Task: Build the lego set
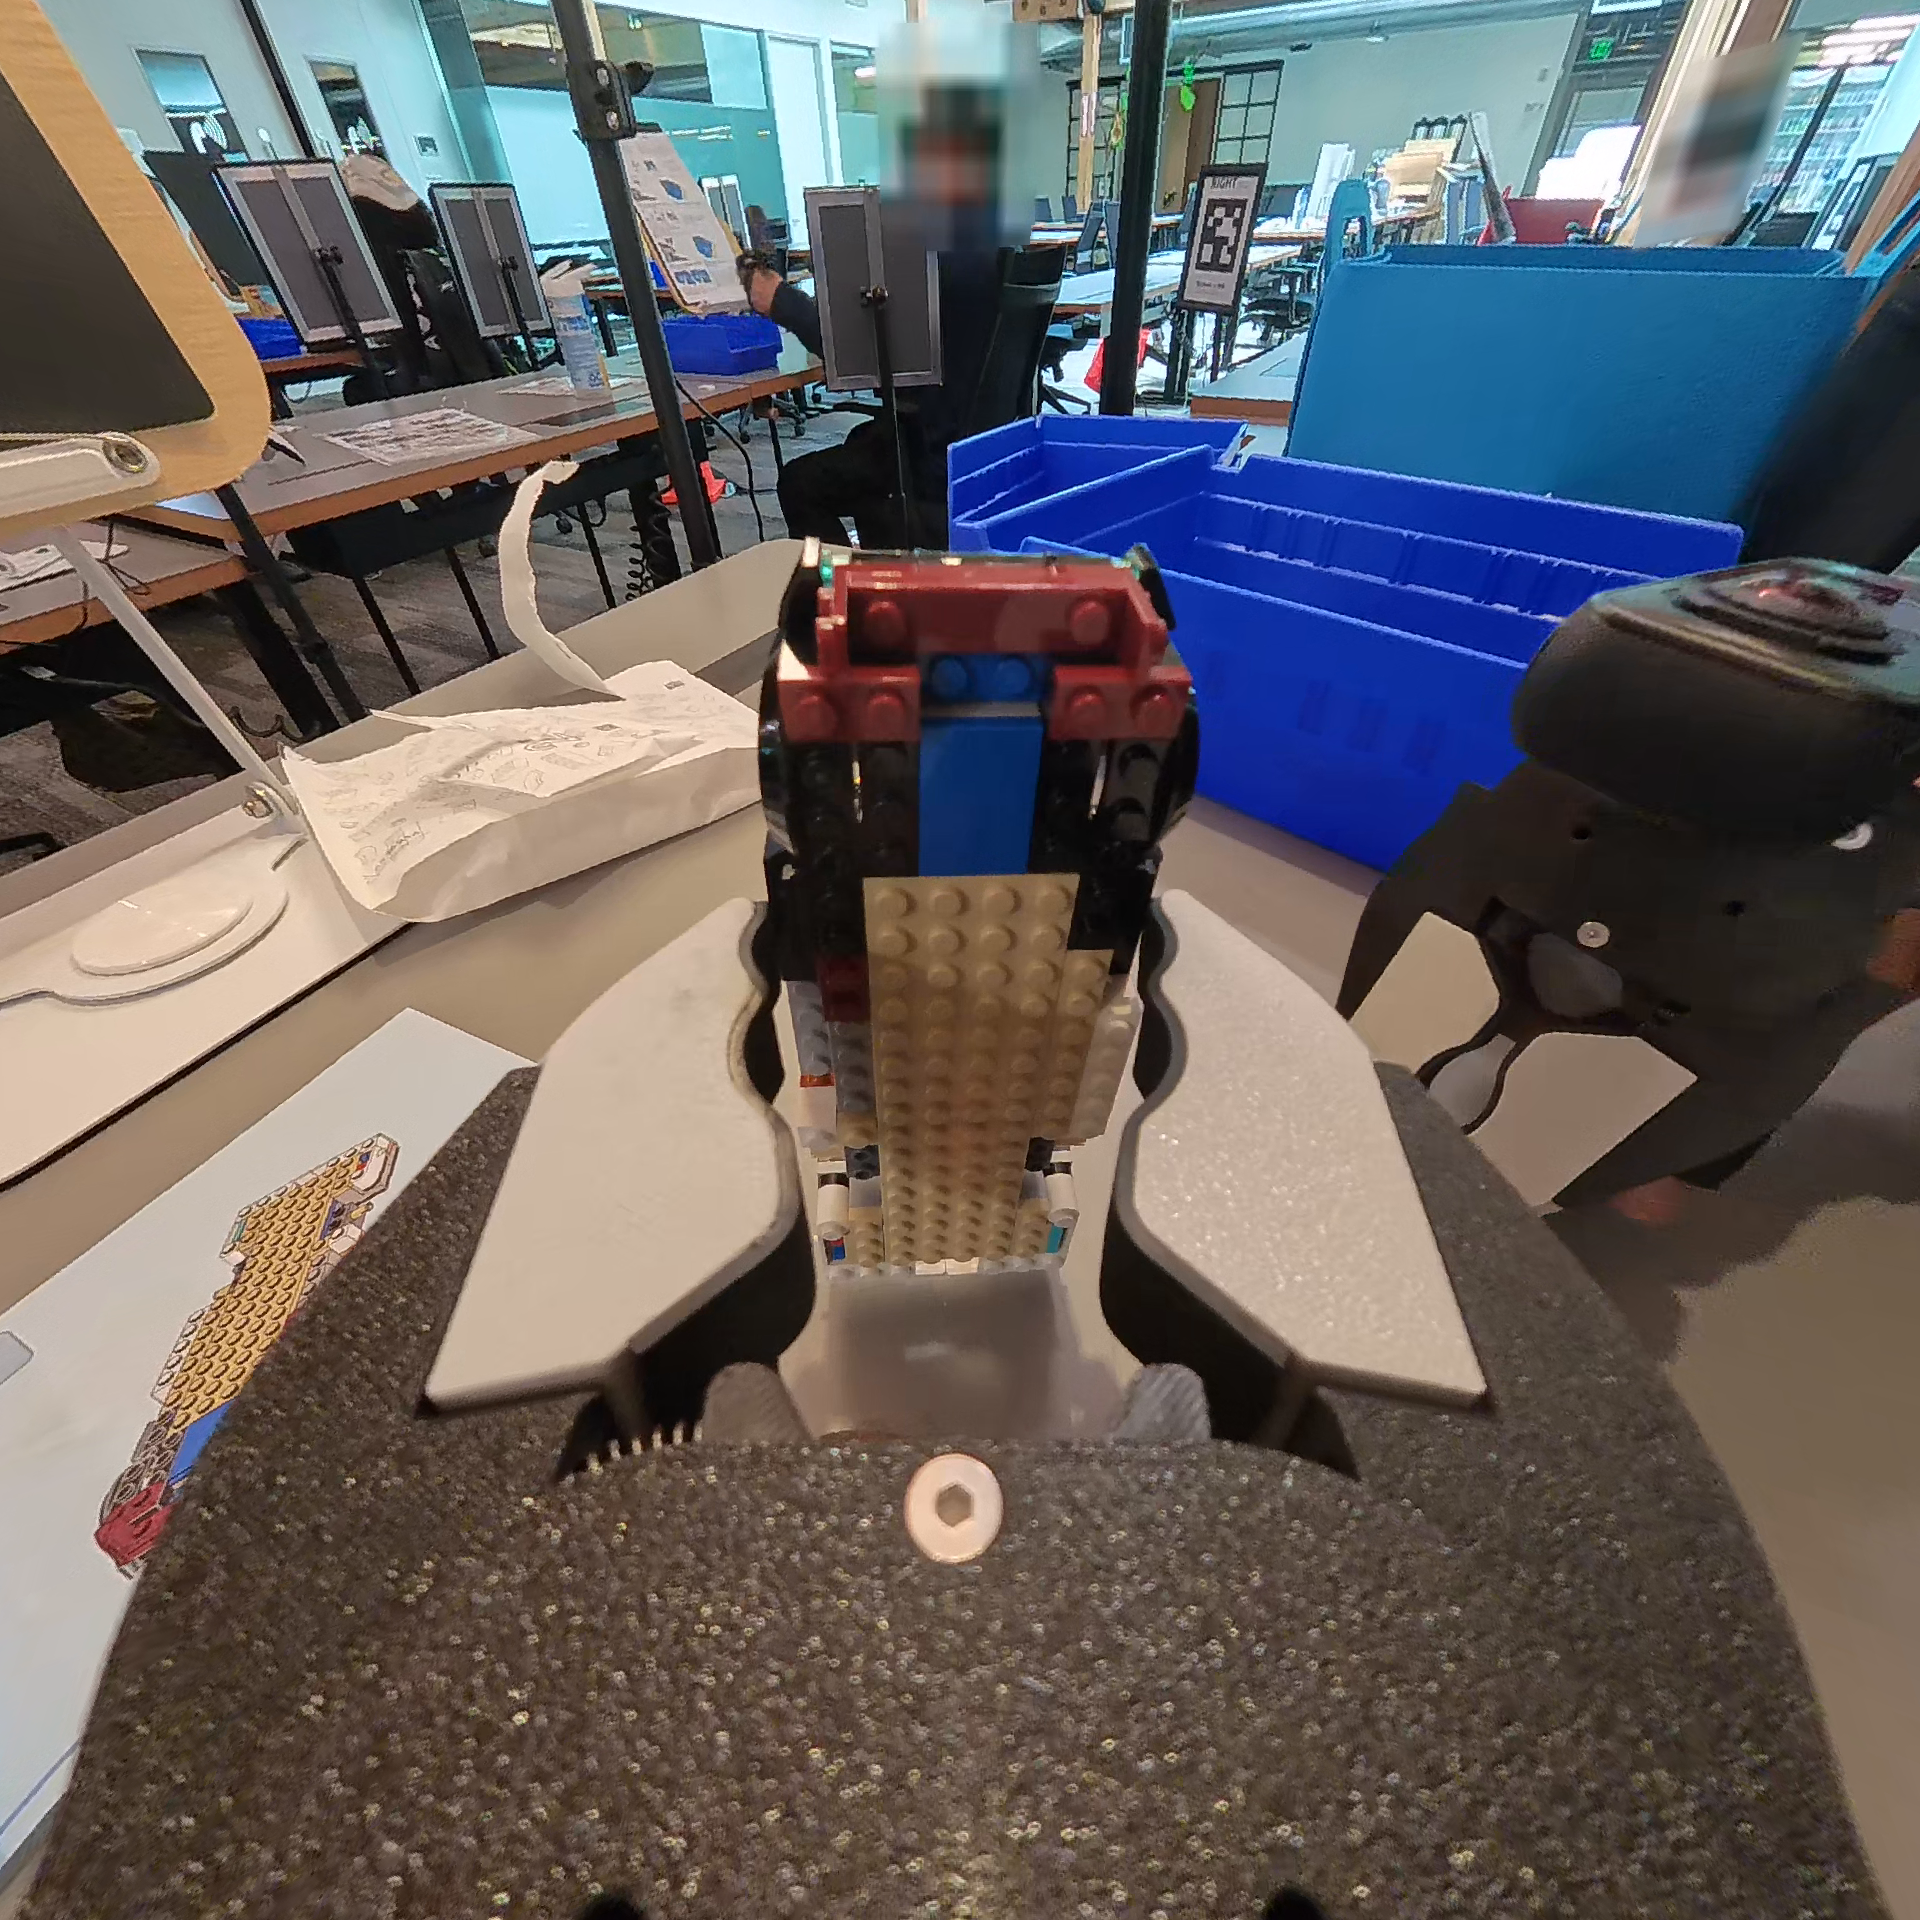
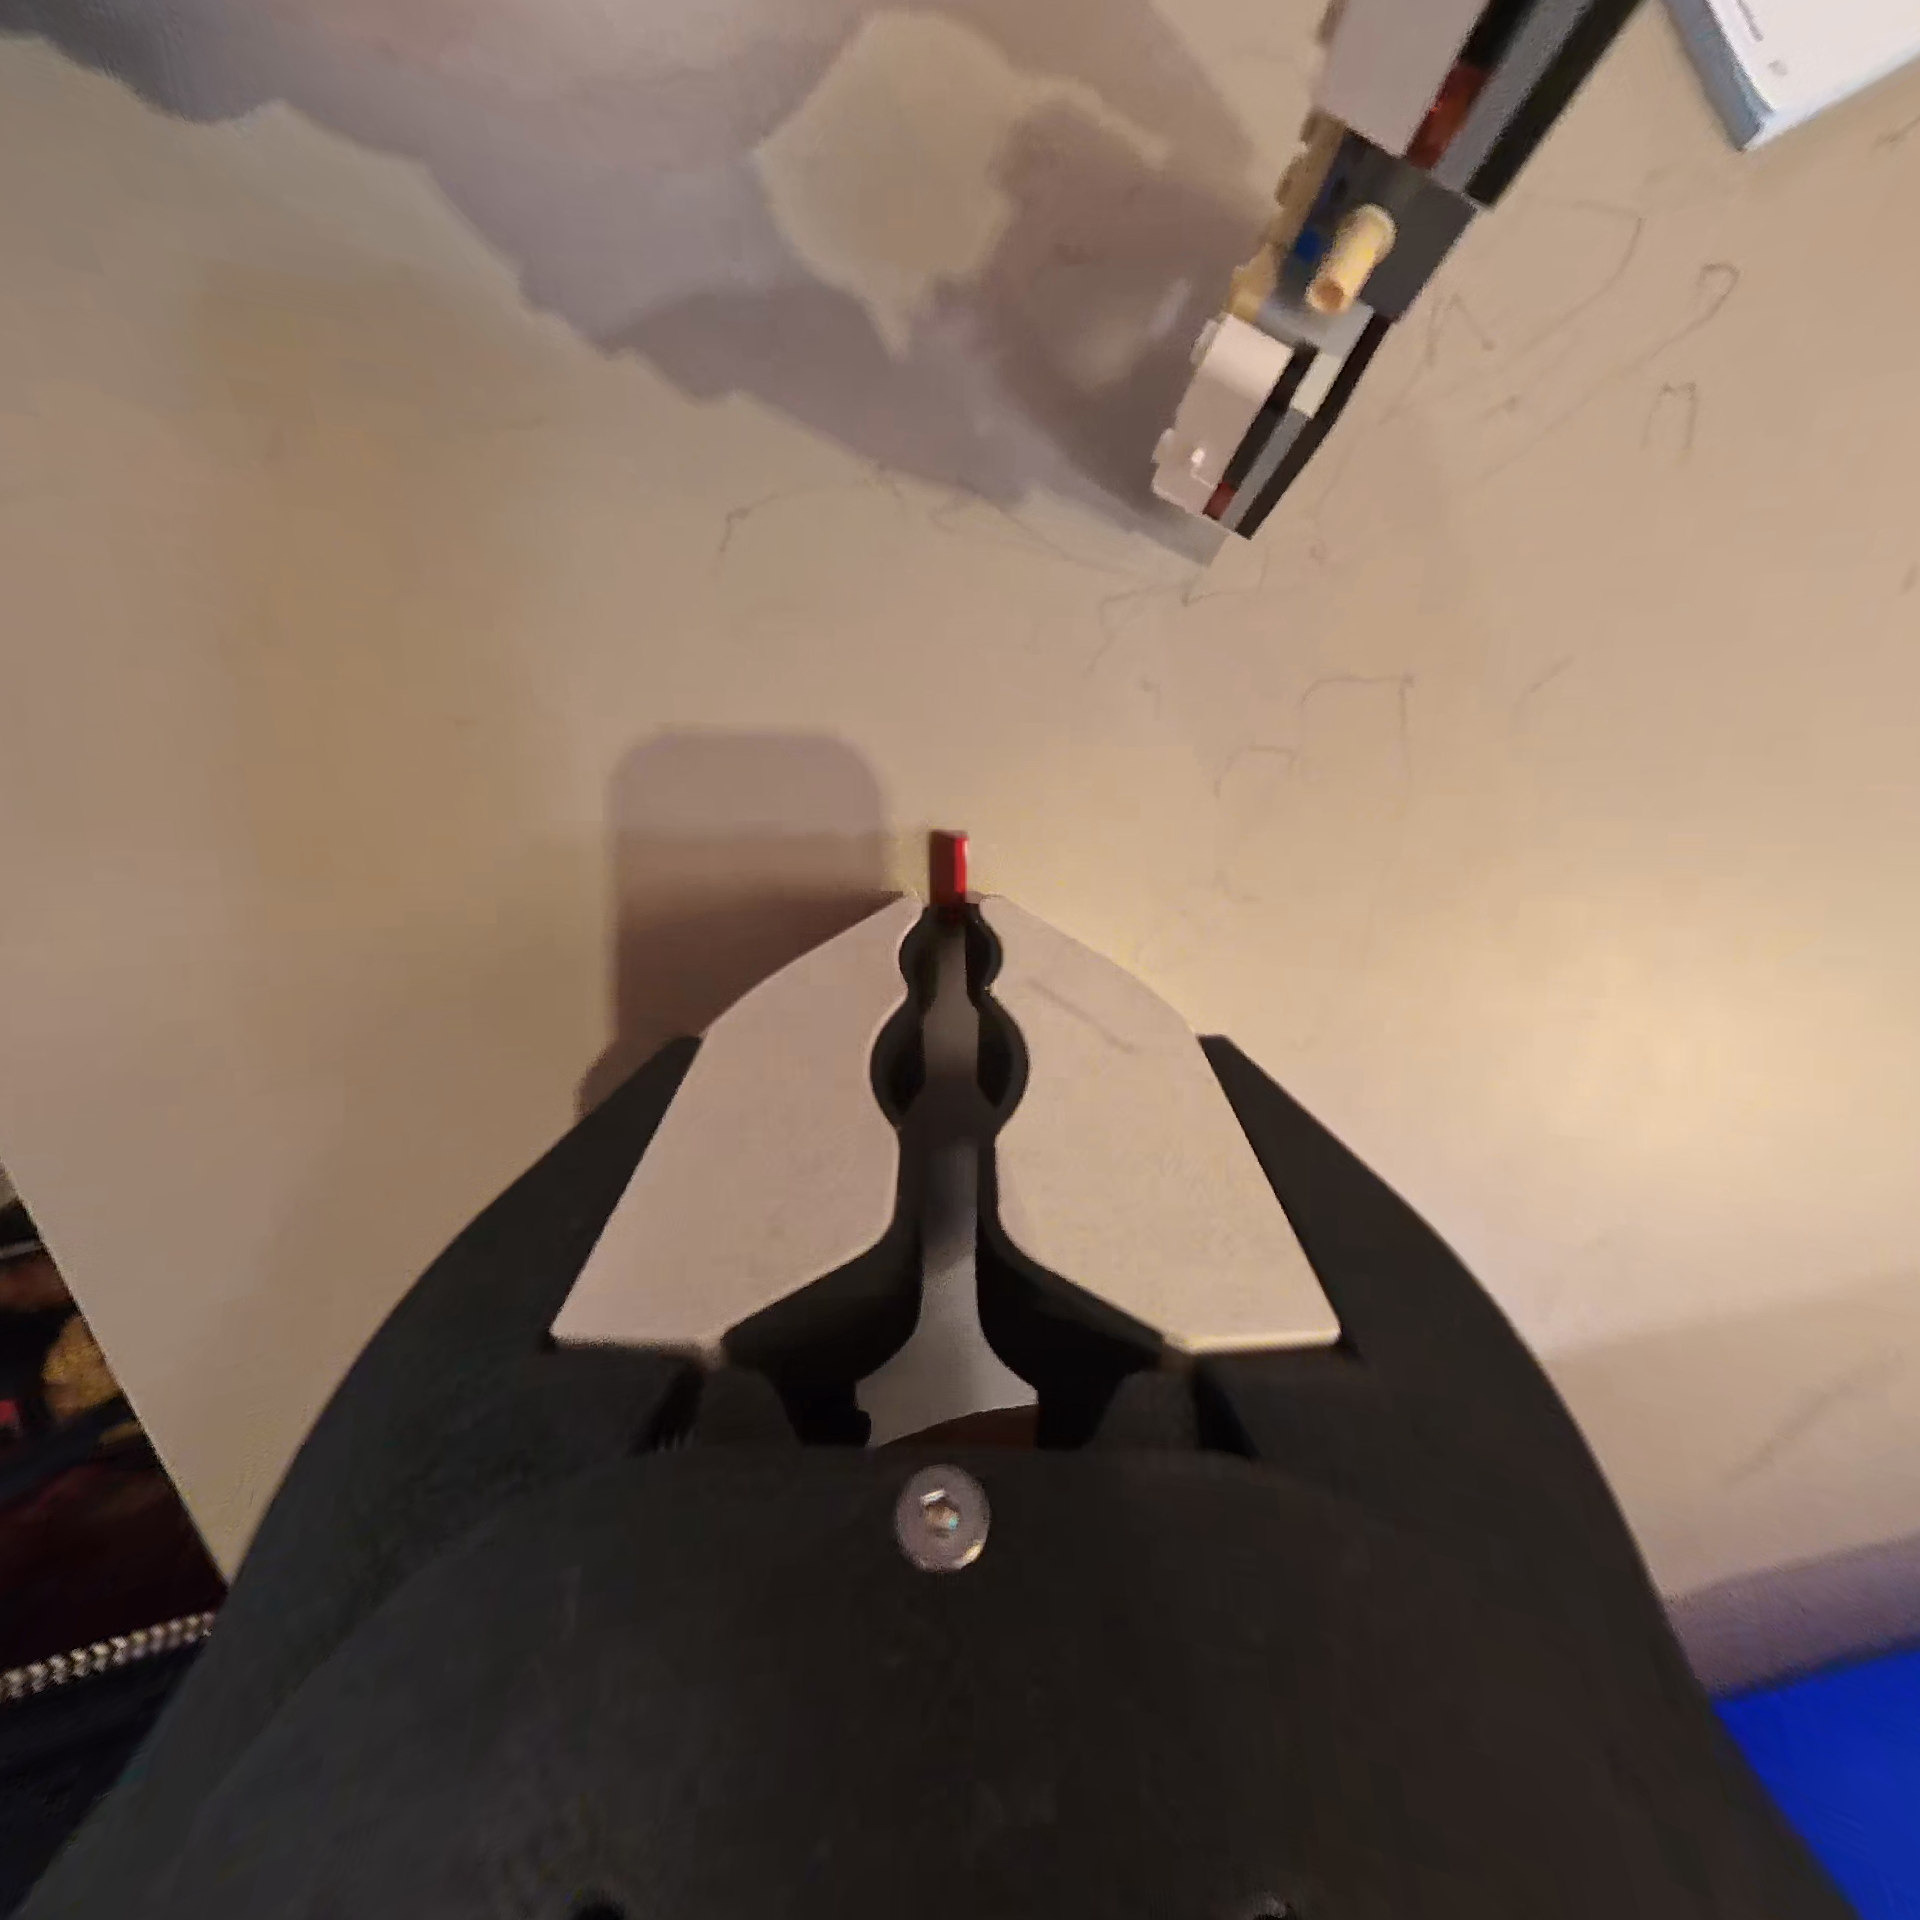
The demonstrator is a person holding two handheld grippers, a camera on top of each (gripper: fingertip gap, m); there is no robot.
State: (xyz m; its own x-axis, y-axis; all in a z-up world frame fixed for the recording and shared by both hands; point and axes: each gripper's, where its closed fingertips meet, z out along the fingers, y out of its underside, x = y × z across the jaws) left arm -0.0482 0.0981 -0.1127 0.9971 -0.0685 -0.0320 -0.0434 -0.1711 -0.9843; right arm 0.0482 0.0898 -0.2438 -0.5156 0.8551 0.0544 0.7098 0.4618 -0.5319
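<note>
While the left gripper [image 1: 956,997] clamps a brick model [image 1: 977,935] between its grey fingers [image 1: 665,1091], the model's long axis runs straight out along those fingers, away from the camera. Its tan studded plate faces up near the fingers; farther out come a blue strip flanked by black bricks, then a dark red end piece at the far tip. Both sides of the model meet the fingers' inner edges.

Pinched in the right gripper [image 2: 948,909], whose fingertips are drawn nearly together, is a small red piece [image 2: 949,864]. It is thin and stands on edge, its long axis pointing forward past the tips, over a beige table [image 2: 416,623]. In the right wrist view the model [image 2: 1351,270] shows at upper right, well apart from the red piece.

Outward from the left gripper, the right gripper [image 1: 1683,914] hangs at right, pointing down toward the table. Blue bins [image 1: 1351,582] stand behind the model, a crumpled paper bag [image 1: 520,769] lies at left, and a printed sheet [image 1: 260,1299] picturing a brick build lies beside the left gripper.
</note>
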